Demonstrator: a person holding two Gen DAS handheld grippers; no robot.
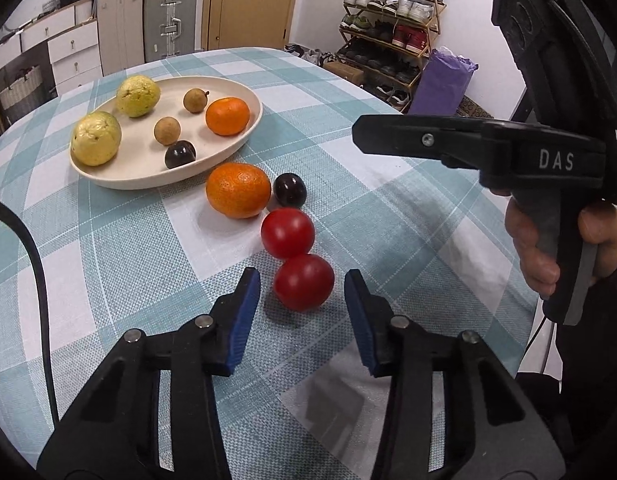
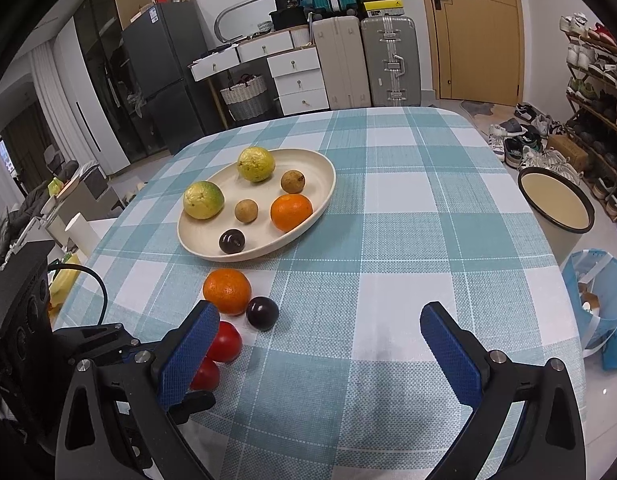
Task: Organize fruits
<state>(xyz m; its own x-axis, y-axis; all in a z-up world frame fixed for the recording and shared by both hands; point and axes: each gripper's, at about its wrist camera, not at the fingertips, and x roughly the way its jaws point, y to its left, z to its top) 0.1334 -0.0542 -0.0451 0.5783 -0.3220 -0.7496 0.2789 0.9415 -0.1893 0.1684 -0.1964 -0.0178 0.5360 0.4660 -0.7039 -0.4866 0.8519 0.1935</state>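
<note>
**Left fingers flank the near tomato; right hand stands off, empty**

At the left of the left wrist view, the cream plate (image 1: 244,92) already carries two yellow-green guavas, two small brown fruits, one orange and one dark plum. Just beside its near rim, on the checked tablecloth (image 1: 408,240), lie a loose orange (image 1: 238,189) and a dark plum (image 1: 290,189), touching or nearly so. From there two tomatoes run toward the camera: the far tomato (image 1: 287,233), then the near tomato (image 1: 303,282), the pair touching.

The left gripper (image 1: 302,282) is the nearer tool. Its jaws are partly closed, and the near tomato sits between the blue pads (image 1: 244,312), level with their tips. A sliver of cloth shows on each side, so the pads do not appear to press it yet. The fruit is round, so no axis matters; the move seemingly turns on its sitting centred and straight ahead of the fingers, with the plate up and to the left.

Further right, the right gripper (image 2: 316,344) is held above the cloth by a hand (image 1: 556,248), jaws wide apart and empty, well clear of the fruit.
</note>
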